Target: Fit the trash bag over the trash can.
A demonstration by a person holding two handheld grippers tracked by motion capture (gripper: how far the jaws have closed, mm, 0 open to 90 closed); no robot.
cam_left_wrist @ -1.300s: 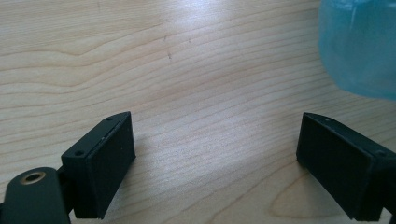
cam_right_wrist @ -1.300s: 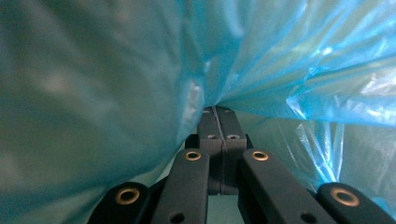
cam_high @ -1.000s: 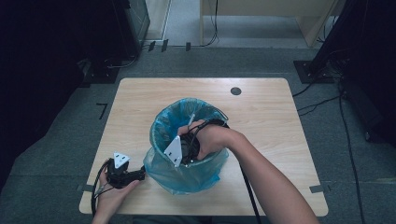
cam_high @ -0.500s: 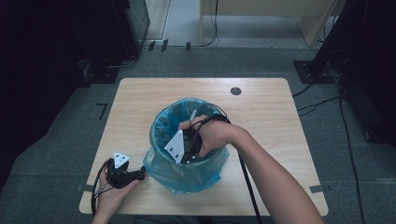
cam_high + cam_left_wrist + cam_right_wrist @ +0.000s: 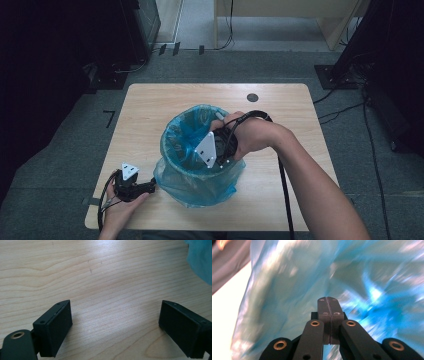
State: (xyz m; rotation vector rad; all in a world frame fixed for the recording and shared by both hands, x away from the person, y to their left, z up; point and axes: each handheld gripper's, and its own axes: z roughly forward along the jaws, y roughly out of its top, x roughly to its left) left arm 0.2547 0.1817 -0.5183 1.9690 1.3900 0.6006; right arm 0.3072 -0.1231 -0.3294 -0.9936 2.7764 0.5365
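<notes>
A bin lined with a blue plastic bag (image 5: 195,180) stands on the wooden table (image 5: 150,110), toward its front. My right gripper (image 5: 214,152) is at the bin's mouth, pointing down inside with its grey plate toward the camera. In the right gripper view its jaws (image 5: 328,301) are pressed flat together with nothing seen between them, and blurred blue bag (image 5: 287,290) surrounds them. My left gripper (image 5: 149,186) rests on the table left of the bin, held in a hand. Its jaws stand wide apart over bare wood (image 5: 115,325), and a bit of the blue bag (image 5: 200,260) shows at the upper right.
A small dark round mark (image 5: 252,97) lies near the table's far edge. The right gripper's cable (image 5: 282,190) runs along the forearm. Dark equipment and cables sit on the floor around the table.
The right hand and its gripper have risen a little in the bin's mouth and shifted slightly right. The left gripper has stayed where it was.
</notes>
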